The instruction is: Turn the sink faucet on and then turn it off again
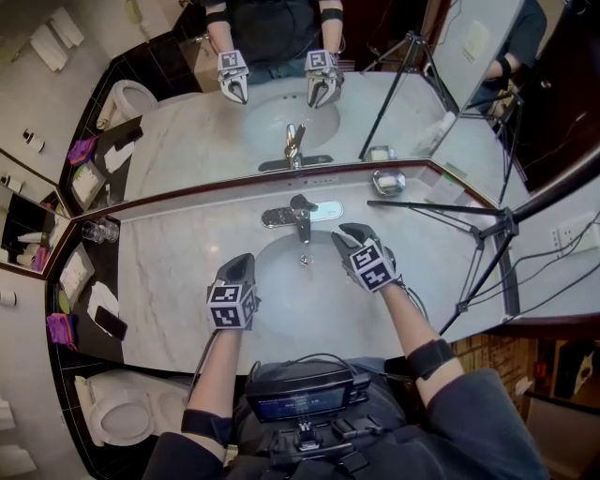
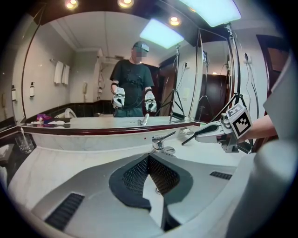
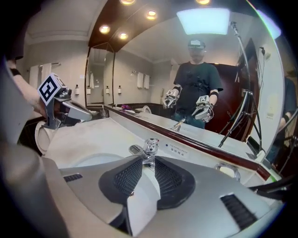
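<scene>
Two grippers over the sink (image 1: 281,314) | my left gripper (image 1: 242,262): clenched, tips together, nothing in it, at the near left | my right gripper (image 1: 349,236): released, jaws apart and empty, near the faucet (image 1: 300,217), to its right, not touching | faucet: far rim of the sink, centre.

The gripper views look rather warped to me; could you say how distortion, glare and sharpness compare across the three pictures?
Left gripper view: heavy fisheye, black corners, the light panel blown out white. Right gripper view: same bending, with the light panel likewise glaring. Head view: milder warp, even light, the faucet sharp, no harsh shadows on the marble countertop.
</scene>
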